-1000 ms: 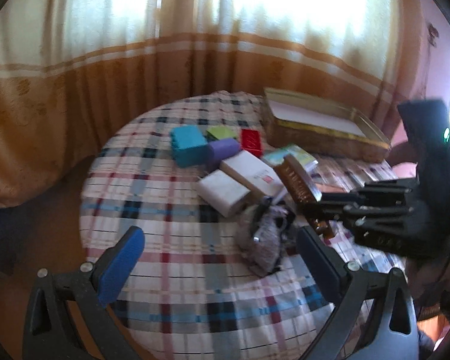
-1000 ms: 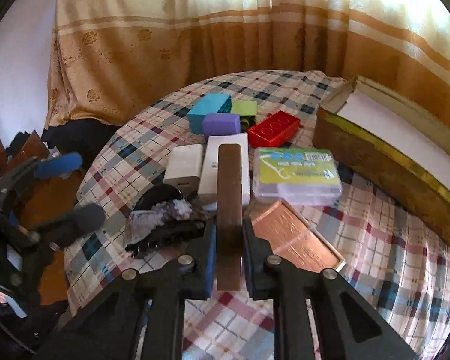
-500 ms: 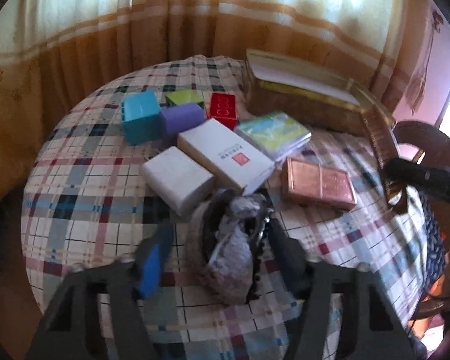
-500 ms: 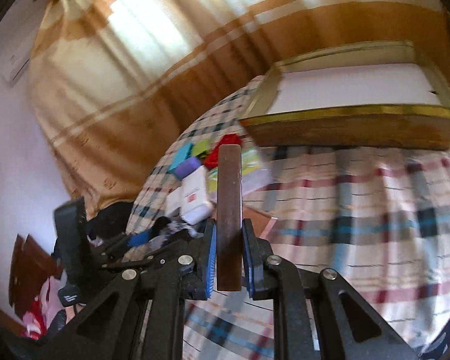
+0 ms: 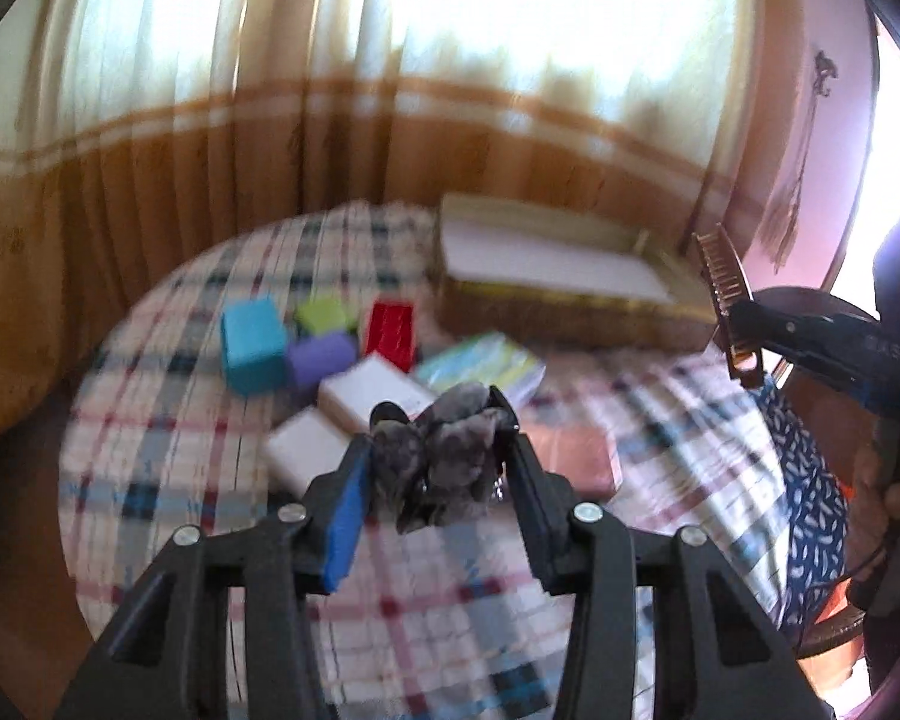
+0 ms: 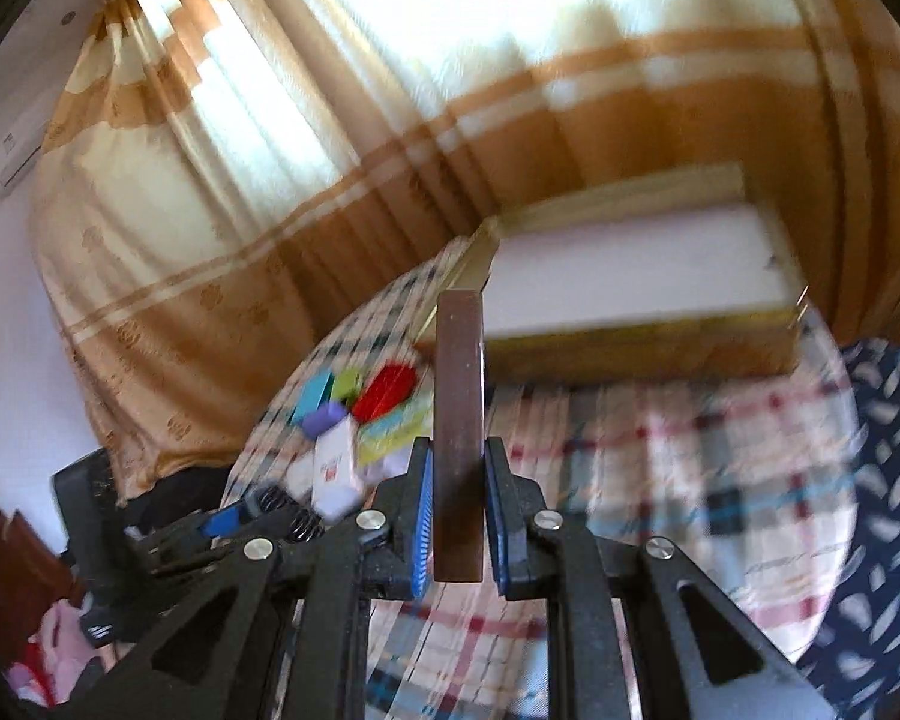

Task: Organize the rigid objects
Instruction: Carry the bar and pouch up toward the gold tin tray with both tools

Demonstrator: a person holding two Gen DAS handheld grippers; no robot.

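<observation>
Left tool point(image 5: 438, 468): jaws closing, pinching grey furry object point(image 5: 450, 456) above checked surface point(image 5: 450, 612) | right tool point(image 6: 456, 510): pressed onto brown comb point(image 6: 459, 438), edge-up, near gold-rimmed box point(image 6: 630, 342).

Right gripper point(image 6: 457, 516) clamps brown comb point(image 6: 459, 420) before box point(image 6: 630, 324)

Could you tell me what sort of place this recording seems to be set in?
Probably a room in a home: a round table under a plaid tablecloth, long orange-banded curtains across a bright window, and a wall air conditioner.

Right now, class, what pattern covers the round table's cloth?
The tablecloth is plaid: red, blue and dark lines on white, clearest in the left wrist view.
</observation>
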